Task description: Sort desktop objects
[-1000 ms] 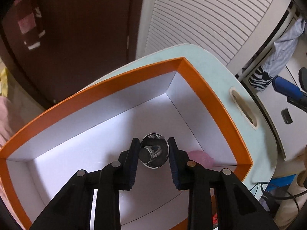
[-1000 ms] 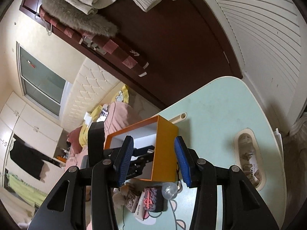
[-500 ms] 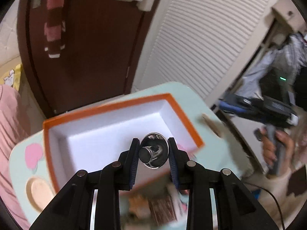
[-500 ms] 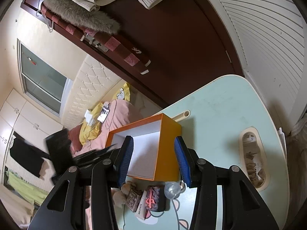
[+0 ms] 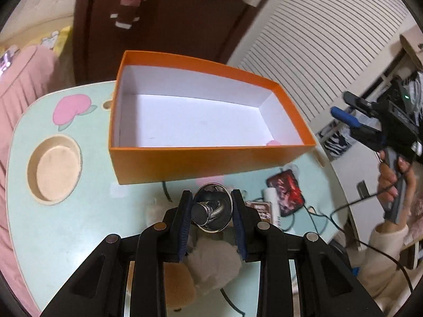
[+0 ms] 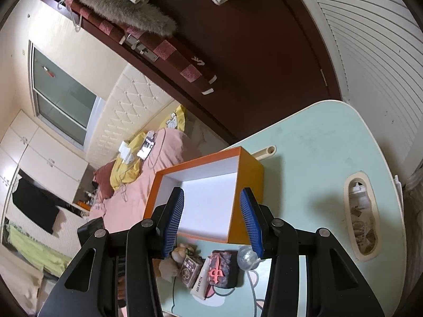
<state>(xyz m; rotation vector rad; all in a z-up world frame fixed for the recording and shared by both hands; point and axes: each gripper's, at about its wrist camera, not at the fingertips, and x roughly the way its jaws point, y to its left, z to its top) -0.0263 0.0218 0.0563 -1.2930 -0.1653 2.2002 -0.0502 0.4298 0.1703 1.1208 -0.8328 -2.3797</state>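
My left gripper (image 5: 211, 212) is shut on a shiny metal funnel-shaped piece (image 5: 211, 211) and holds it above the pale green table (image 5: 87, 211), in front of the orange box (image 5: 206, 158) with a white inside. A small pink thing (image 5: 273, 142) lies in the box's right corner. My right gripper (image 6: 212, 222) is open and empty, high above the table, looking down at the orange box (image 6: 211, 200). Loose items lie by the box: a dark red card case (image 6: 220, 268), a brown card box (image 6: 191, 269), a clear bulb (image 6: 246, 257) and a plush toy (image 5: 211, 261).
The table has a round recess (image 5: 54, 169) at left and an oval slot (image 6: 361, 216) holding a bottle. Cables (image 5: 317, 219) run over the table's right edge. The right gripper and hand show at right (image 5: 391, 142). A bed with pink bedding (image 6: 148, 174) stands beside the table.
My left gripper has pulled back and up out of the orange box, still holding the metal piece; the box now lies ahead of it. The right gripper has barely moved.
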